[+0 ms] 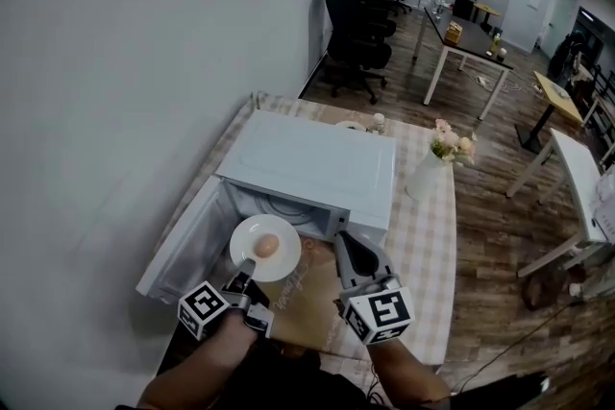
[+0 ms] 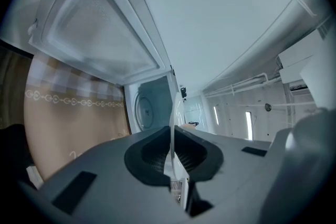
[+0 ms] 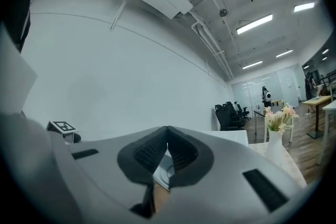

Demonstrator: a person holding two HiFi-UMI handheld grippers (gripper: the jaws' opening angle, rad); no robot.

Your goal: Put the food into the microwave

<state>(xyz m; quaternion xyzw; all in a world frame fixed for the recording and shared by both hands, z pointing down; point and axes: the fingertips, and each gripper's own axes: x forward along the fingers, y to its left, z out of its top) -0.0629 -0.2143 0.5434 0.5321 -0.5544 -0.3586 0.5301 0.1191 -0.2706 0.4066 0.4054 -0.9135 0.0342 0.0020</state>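
A white plate [image 1: 252,256] with a round brownish piece of food [image 1: 267,247] on it hangs in front of the open cavity [image 1: 288,211] of the white microwave [image 1: 317,163]. My left gripper [image 1: 246,279] is shut on the plate's near rim. In the left gripper view the thin plate edge [image 2: 171,118] stands between the closed jaws of my left gripper [image 2: 171,140], with the cavity [image 2: 151,108] ahead. The microwave door [image 1: 183,250] hangs open to the left. My right gripper [image 1: 342,240] is shut and empty just right of the plate, and my right gripper [image 3: 167,139] shows its tips touching.
The microwave stands on a table with a checked cloth [image 1: 432,235]. A brown mat [image 1: 307,298] lies on the near part. A white vase of flowers [image 1: 428,170] stands right of the microwave. Small items [image 1: 378,121] sit behind it. Office chairs and desks fill the far room.
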